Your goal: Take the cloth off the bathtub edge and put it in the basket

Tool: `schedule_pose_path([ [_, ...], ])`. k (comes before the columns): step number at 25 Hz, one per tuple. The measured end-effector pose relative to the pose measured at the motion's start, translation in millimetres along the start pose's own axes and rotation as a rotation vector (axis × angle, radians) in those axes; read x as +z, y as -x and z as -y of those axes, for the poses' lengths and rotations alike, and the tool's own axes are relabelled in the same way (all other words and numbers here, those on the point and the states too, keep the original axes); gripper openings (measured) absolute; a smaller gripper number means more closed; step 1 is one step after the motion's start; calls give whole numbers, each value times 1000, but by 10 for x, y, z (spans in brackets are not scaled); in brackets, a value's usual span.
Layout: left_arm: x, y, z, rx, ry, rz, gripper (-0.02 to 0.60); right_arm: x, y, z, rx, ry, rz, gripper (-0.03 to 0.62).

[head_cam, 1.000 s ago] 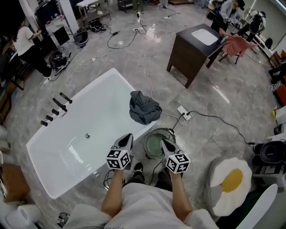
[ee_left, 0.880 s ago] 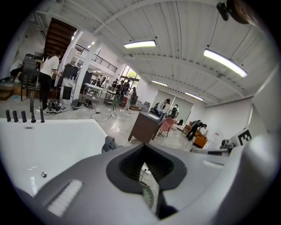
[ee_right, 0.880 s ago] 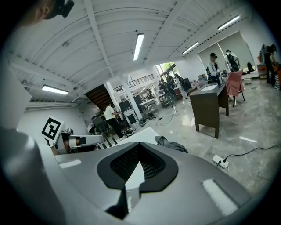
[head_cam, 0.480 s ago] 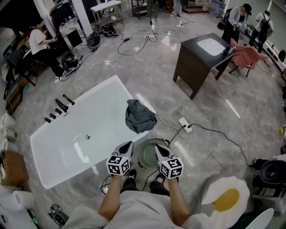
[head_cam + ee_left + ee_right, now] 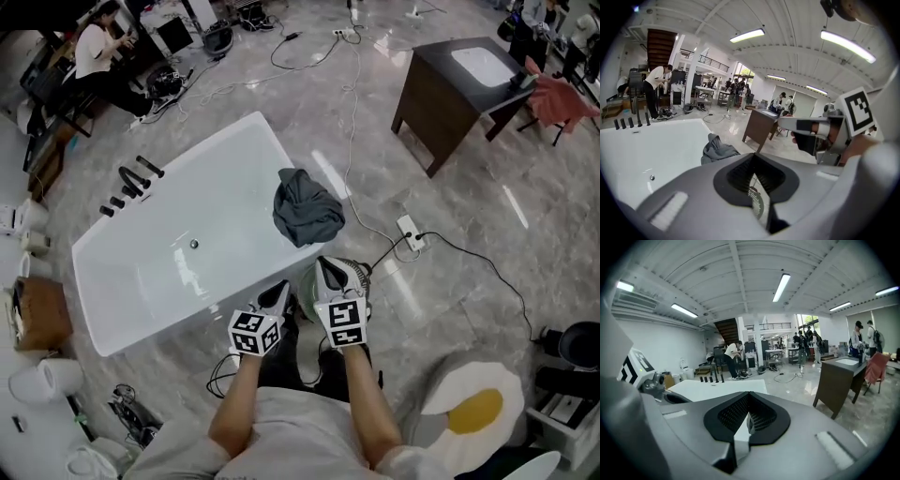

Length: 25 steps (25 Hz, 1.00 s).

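Head view: grey cloth (image 5: 307, 208) draped over rim of white bathtub (image 5: 169, 253), at corner nearest basket (image 5: 359, 273). Left gripper (image 5: 277, 292) and right gripper (image 5: 329, 270) side by side, overlapping basket, apart from cloth.

Left gripper view: fingers clenched, nothing between; cloth ahead on tub edge.

Right gripper view: fingers clenched, empty; tub ahead, dark cabinet (image 5: 836, 380) right.

Open air ahead, floor clutter to the right.
From the left gripper (image 5: 279, 292) and right gripper (image 5: 325, 265), 12 o'clock is clear up to the cloth (image 5: 306, 208) on the bathtub (image 5: 178, 253) edge. The basket (image 5: 362, 274) sits just beneath them. A power strip (image 5: 411, 233) and cable (image 5: 469, 253) lie at 2 o'clock, a dark cabinet (image 5: 450, 94) farther off.
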<state>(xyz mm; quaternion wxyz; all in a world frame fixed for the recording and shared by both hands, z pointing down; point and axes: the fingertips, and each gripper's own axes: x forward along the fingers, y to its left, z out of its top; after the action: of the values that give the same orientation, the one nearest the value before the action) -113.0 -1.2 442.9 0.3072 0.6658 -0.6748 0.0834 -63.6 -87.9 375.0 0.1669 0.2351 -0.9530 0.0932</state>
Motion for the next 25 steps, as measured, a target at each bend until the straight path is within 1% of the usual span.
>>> schedule_pose_path([
  [2,-6,-136,-110,-14,16,0,57,0,-172,-73,3,13,-4,0],
  [3,-19,-214,-183,-22,22,-3,57,-29,-270,-100,6,-11,-3,0],
  [4,-48,-290,-274,-28,27,-9,57,-80,-370,-117,7,-54,0,0],
  [6,-124,-447,-506,-39,33,-28,57,-222,-560,-84,-12,-174,17,0],
  [8,-167,-629,-769,-51,30,-45,57,-367,-727,55,-68,-315,55,0],
  [10,-197,-814,-1035,-68,18,-66,57,-535,-901,201,-140,-409,81,2],
  [13,-274,-1090,-1396,-98,0,-101,58,-886,-1204,345,-200,-445,45,2],
  [15,-325,-1277,-1571,-127,-24,-120,58,-1103,-1330,467,-240,-435,16,2],
  [16,-342,-1369,-1640,-146,-37,-126,58,-1164,-1348,550,-270,-425,23,2],
  [18,-357,-1545,-1759,-185,-62,-130,60,-1199,-1302,762,-350,-433,89,2],
  [20,-356,-1734,-1860,-222,-77,-132,69,-1217,-1242,1008,-431,-493,174,2],
  [21,-367,-1828,-1898,-239,-82,-139,87,-1252,-1242,1108,-460,-514,190,2],
  [22,-387,-1917,-1929,-254,-88,-149,113,-1307,-1274,1179,-474,-522,182,2],
  [23,-410,-2003,-1958,-264,-96,-159,125,-1376,-1339,1223,-471,-525,156,2],
  [25,-443,-2168,-2016,-280,-110,-169,158,-1514,-1530,1255,-421,-523,91,2],
])
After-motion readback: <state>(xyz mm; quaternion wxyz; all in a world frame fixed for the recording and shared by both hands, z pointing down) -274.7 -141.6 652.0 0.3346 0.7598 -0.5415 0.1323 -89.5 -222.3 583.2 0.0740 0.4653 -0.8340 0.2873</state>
